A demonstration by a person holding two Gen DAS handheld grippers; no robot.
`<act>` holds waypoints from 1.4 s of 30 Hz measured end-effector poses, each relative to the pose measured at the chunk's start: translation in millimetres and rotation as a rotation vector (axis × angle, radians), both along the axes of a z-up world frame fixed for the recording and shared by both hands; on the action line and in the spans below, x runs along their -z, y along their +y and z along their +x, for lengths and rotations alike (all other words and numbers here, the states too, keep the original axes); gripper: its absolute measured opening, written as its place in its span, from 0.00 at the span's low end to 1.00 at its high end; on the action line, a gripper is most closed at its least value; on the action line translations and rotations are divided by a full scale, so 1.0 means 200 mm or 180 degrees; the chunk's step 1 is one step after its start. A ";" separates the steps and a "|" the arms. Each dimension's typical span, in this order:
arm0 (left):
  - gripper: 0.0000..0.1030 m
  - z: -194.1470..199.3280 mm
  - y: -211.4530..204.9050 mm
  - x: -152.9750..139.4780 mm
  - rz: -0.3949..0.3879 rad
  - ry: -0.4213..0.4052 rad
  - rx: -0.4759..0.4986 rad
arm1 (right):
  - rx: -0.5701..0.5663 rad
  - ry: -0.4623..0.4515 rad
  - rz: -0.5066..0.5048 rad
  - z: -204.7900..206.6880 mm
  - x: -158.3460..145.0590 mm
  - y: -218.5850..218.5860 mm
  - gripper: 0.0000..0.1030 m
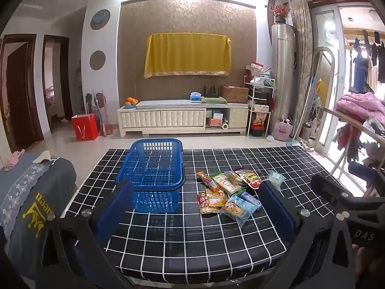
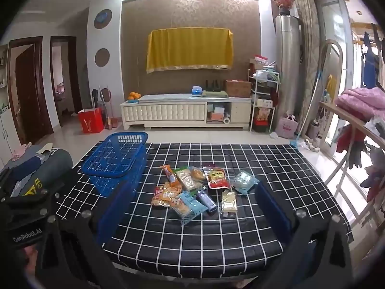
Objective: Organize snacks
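Looking down at the desk (image 1: pixel 216 245) with its black-and-white grid cloth, the blue basket (image 1: pixel 154 175) sits on the left half, long axis running away from the cameras toward the TV cabinet (image 1: pixel 182 116), open top up, nothing in it that I can see. Just to its right is the snack pile (image 1: pixel 228 190), a loose heap of packets lying flat. The orange stick-shaped packet (image 2: pixel 169 174) points diagonally, far end leaning left. The beige packet (image 2: pixel 228 201) lies a bit apart on the near right of the pile, long axis roughly front to back. The clear bluish packet (image 2: pixel 244 181) is at the right edge.

The left hand-held gripper (image 1: pixel 192 214) is spread as wide as it goes, nothing between its blue fingers (image 1: pixel 113 214), hanging over the near part of the desk. Same for the right hand-held gripper (image 2: pixel 192 214): jaws fully apart, holding nothing, tilted down toward the snacks.
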State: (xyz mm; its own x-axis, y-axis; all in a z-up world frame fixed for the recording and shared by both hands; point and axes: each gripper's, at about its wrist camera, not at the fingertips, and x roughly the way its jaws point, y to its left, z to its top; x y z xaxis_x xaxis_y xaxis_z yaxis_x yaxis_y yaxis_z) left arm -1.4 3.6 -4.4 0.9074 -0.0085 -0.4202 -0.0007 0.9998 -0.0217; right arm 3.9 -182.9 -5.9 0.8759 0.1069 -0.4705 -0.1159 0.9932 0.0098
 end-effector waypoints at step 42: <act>1.00 0.00 0.00 0.01 0.0041 0.0062 -0.0033 | -0.0009 0.0052 -0.0007 0.00 0.02 0.02 1.00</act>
State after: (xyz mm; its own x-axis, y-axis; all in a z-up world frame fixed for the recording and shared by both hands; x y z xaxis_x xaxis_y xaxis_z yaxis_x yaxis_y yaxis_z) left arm -1.4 3.4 -5.4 0.8991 0.0063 -0.4377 -0.0113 0.9999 -0.0088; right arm 4.6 -178.9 -9.0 0.8678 0.1083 -0.4849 -0.1184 0.9929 0.0097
